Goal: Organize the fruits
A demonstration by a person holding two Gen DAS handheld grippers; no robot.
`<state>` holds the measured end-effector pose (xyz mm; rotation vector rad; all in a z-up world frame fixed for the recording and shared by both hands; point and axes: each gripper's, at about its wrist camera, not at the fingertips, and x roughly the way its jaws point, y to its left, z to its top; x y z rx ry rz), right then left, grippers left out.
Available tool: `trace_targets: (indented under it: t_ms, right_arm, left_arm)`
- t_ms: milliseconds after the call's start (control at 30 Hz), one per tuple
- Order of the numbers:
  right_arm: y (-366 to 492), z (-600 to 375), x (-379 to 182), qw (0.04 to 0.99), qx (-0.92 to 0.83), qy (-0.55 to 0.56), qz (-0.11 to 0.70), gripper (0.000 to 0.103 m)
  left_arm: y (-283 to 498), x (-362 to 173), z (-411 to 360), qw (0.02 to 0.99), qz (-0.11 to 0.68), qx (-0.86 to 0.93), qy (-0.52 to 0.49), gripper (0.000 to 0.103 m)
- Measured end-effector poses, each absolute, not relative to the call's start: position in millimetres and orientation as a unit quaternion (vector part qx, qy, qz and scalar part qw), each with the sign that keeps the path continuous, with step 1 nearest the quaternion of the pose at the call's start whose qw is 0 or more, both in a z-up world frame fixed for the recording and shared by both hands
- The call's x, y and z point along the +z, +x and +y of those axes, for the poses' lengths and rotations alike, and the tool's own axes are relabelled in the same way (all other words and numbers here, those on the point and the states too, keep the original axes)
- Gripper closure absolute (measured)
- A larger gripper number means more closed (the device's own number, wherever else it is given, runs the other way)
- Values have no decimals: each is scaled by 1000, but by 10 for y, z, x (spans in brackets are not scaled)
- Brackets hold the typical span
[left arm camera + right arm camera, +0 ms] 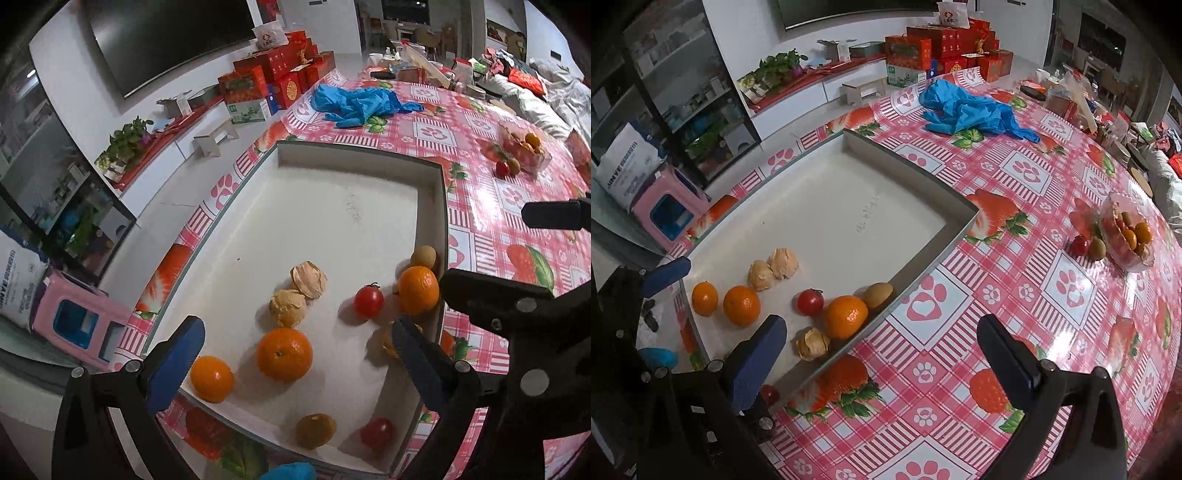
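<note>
Shallow white rectangular cardboard tray [432, 184] at frame centre in my left wrist view, holding round orange mandarins [284, 354], red cherry tomatoes [368, 301], papery tan husked fruits [308, 278] and a brownish kiwi-like fruit [423, 256], all clustered toward its lower end. My left gripper [295, 363] hovers above them, jaws wide, empty. My right gripper [882, 360], likewise wide and empty, straddles the tray's lower edge. Clear plastic fruit container [1126, 236] sits at right on the pink chequered tablecloth [997, 258], well apart from the tray

My left finger [417, 354] is covering a husked fruit [388, 341]; my right finger [757, 365] is hiding most of a tomato [771, 394].
</note>
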<state>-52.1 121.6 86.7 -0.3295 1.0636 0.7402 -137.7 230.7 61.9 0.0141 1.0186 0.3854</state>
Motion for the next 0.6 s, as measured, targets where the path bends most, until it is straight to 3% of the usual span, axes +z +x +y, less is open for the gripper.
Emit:
trace_targets:
  t_ms: [600]
  right_arm:
    - [-549, 1140, 861, 784, 344, -153, 494, 0]
  left_arm:
    - [-1406, 592, 2228, 851, 493, 180, 9, 2]
